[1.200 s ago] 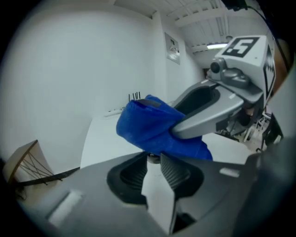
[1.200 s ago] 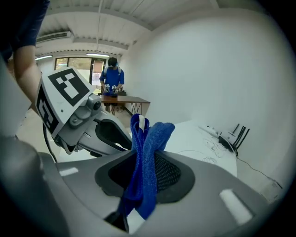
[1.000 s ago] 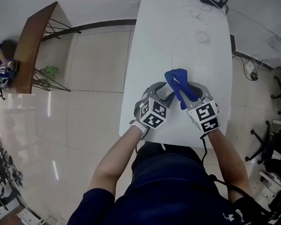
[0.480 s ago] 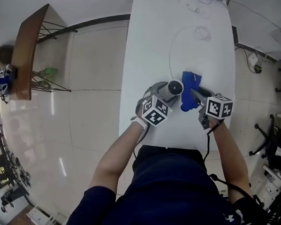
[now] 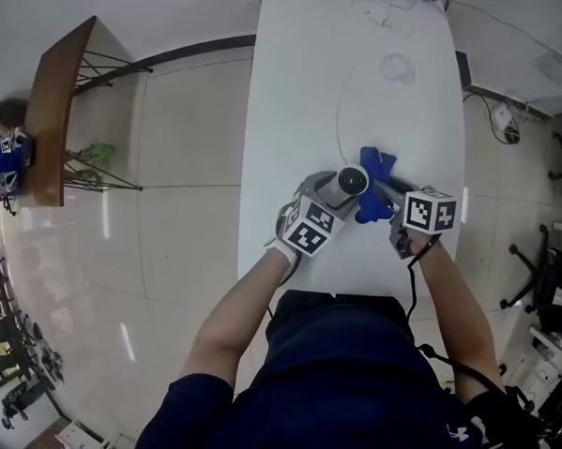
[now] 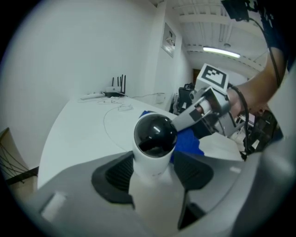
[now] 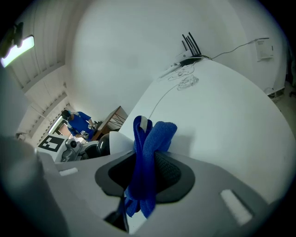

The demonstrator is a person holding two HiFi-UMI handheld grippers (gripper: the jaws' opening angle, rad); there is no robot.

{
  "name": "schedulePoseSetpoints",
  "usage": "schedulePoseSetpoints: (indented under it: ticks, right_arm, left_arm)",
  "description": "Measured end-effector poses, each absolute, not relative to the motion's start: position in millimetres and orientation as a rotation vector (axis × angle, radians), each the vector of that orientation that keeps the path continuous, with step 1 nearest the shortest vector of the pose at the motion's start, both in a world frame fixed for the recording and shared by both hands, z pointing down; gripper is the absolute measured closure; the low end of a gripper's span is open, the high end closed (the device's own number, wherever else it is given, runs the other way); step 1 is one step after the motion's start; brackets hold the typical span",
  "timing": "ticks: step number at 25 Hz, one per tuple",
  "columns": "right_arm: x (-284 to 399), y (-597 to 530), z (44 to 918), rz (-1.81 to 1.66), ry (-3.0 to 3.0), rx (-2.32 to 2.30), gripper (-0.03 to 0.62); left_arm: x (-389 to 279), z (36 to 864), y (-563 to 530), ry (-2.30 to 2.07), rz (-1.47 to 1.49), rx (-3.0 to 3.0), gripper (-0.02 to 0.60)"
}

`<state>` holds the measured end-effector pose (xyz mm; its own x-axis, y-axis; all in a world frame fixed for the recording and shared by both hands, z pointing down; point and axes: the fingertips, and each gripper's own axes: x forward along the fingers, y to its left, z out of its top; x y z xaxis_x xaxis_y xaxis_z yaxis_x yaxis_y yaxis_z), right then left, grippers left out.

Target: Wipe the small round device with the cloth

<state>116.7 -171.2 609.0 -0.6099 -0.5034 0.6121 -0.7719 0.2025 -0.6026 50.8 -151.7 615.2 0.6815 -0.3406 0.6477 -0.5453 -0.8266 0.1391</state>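
Left tool (image 6: 152, 171), jaws just closing slightly, grips small round device (image 6: 155, 134) above table (image 5: 347, 56). Right tool (image 7: 145, 173) clamps cloth (image 7: 148, 139), now off dome, just beside device; wipe pass likely finished.

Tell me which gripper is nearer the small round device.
Left. The left gripper has the small round device between its jaws, which have just been closing. The right gripper, shut on the blue cloth, is close beside the device, at its right in the head view.
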Motion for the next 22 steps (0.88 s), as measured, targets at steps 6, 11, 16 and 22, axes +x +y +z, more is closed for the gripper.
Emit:
schedulePoseSetpoints:
  ticks: [6,11,16,22]
  right_arm:
    - [121,-152,592,1.251,-2.216,1.218,0.48]
    - [111,-140,529,0.907,-2.336,1.192,0.48]
    - [82,-130,499,0.548,-2.374,1.012,0.48]
    - [73,-140,511,0.495,-2.329,0.913,0.48]
  left_arm:
    - [55,618,-129,-0.685,0.937,2.588,0.324]
    - [51,588,-126,-0.759,0.861,2.674,0.345]
    - [62,542,-129,-0.786,0.791,2.795,0.385]
    - [63,557,-133,-0.738,0.898,2.803,0.408]
